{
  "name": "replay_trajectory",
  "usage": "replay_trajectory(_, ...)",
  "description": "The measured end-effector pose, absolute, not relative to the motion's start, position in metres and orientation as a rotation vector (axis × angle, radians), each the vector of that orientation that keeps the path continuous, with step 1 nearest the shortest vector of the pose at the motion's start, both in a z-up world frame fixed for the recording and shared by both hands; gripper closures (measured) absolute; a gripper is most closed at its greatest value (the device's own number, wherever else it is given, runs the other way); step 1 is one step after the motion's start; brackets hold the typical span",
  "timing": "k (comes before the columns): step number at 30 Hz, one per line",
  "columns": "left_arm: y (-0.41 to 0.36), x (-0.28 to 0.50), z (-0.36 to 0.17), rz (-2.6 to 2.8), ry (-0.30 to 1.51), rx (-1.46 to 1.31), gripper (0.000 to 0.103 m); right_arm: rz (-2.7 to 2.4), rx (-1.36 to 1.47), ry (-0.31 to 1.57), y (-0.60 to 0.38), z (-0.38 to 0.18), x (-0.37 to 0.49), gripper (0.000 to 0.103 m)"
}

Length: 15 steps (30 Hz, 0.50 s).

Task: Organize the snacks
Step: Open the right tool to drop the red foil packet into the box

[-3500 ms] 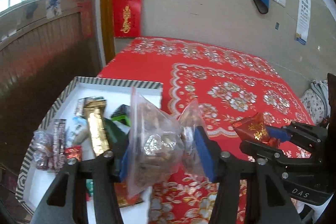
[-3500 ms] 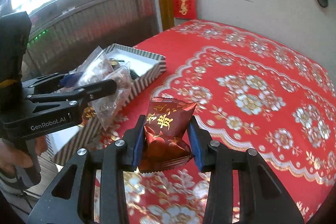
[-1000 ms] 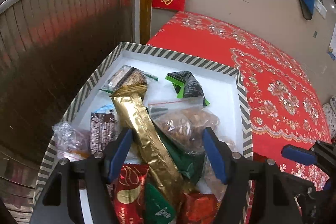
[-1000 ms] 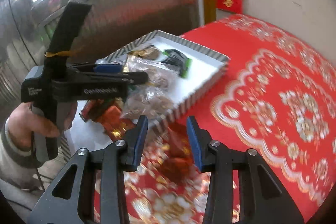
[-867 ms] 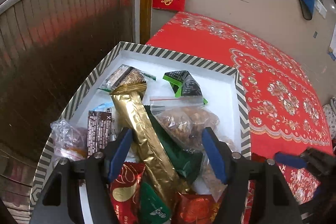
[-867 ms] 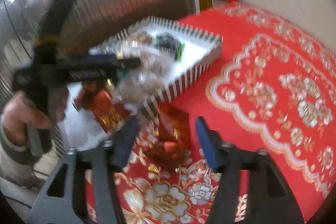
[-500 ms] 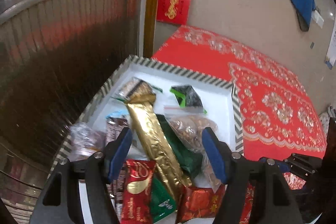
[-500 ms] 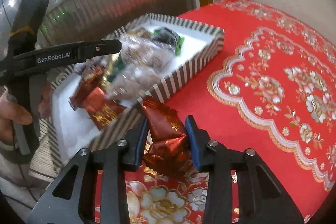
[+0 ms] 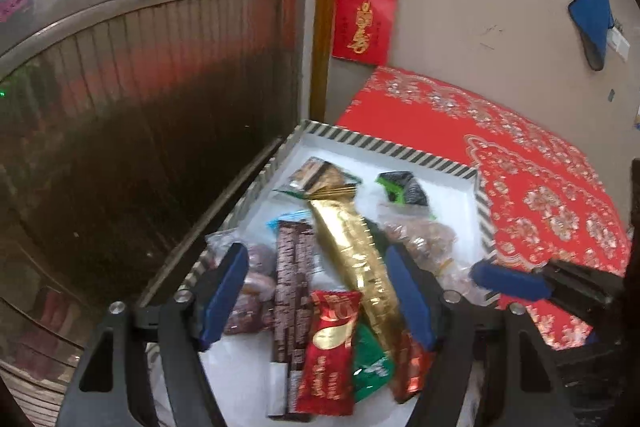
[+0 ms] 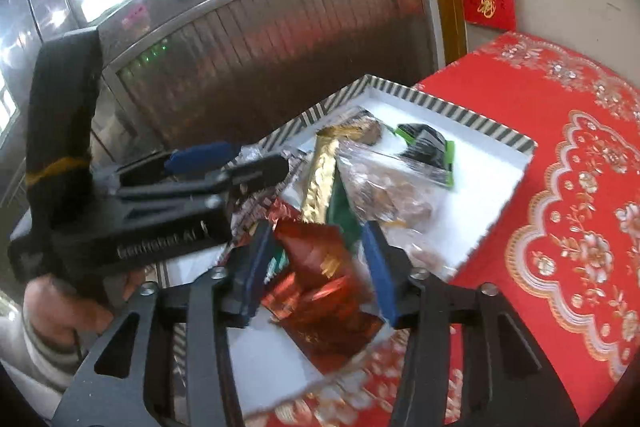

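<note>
1. Tablecloth (image 10: 580, 211), red with white and gold floral print, covers the table; it fills the right side of both views.
2. Striped box (image 9: 400, 149), white inside with a black-and-white striped rim, sits at the left edge of the tablecloth beside a dark slatted wall (image 9: 140, 115). Its far part is bare white.
3. Left gripper (image 9: 316, 295) is held level above the near end of the box, pointing along its length. Its 2 blue-padded fingers are spread wide with nothing between them; snacks lie below. In the right wrist view its black body (image 10: 168, 227) reaches in from the left, with the person's hand (image 10: 68, 311) on the grip.
4. Right gripper (image 10: 316, 267) hangs over the near right corner of the box, angled toward the left gripper. Fingers are parted either side of a red foil packet (image 10: 320, 291); that part is blurred and I cannot tell whether the pads touch it.
5. Gold packet (image 9: 352, 247), long and narrow, lies lengthwise in the middle of the box.
6. Clear bag (image 10: 384, 187) of brown pieces rests right of the gold packet.
7. Brown patterned bar (image 9: 292, 291) lies left of the gold packet, parallel to it.
8. Red wrapper (image 9: 330, 351) with gold print lies at the near end, partly over a green packet (image 9: 370, 363).
9. Black-and-green packet (image 9: 404, 189) sits alone toward the far right of the box.
</note>
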<state>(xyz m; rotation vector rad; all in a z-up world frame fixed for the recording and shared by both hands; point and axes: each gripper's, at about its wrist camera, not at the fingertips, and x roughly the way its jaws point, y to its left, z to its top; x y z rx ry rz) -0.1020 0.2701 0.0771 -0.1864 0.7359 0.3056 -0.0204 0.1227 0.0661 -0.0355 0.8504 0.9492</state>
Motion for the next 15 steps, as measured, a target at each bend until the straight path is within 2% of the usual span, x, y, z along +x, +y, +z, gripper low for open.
replay_trajectory(4,0.274,-0.117,0.084,0.353,0.668,-0.187,0.016,0.875,-0.087,0.764,0.123,0.079,-0.038,0.048)
replay_trajectory(5,0.273,-0.121,0.086,0.364,0.648,-0.179,0.012,0.843,-0.095,0.750,0.121,0.082,-0.039,0.043)
replay_trajectory(6,0.272,-0.124,0.087,0.367,0.628,-0.177,0.009,0.803,-0.098,0.737,0.119,0.085,-0.042,0.029)
replay_trajectory(8,0.268,-0.131,0.091,0.364,0.588,-0.174,0.006,0.728,-0.098,0.702,0.108,0.090,-0.048,0.020)
replay_trajectory(11,0.259,-0.142,0.096,0.375,0.536,-0.145,0.000,0.671,-0.100,0.646,0.097,0.092,-0.061,0.020)
replay_trajectory(15,0.248,-0.149,0.094,0.393,0.512,-0.108,0.000,0.607,-0.121,0.605,0.091,0.090,-0.074,0.020)
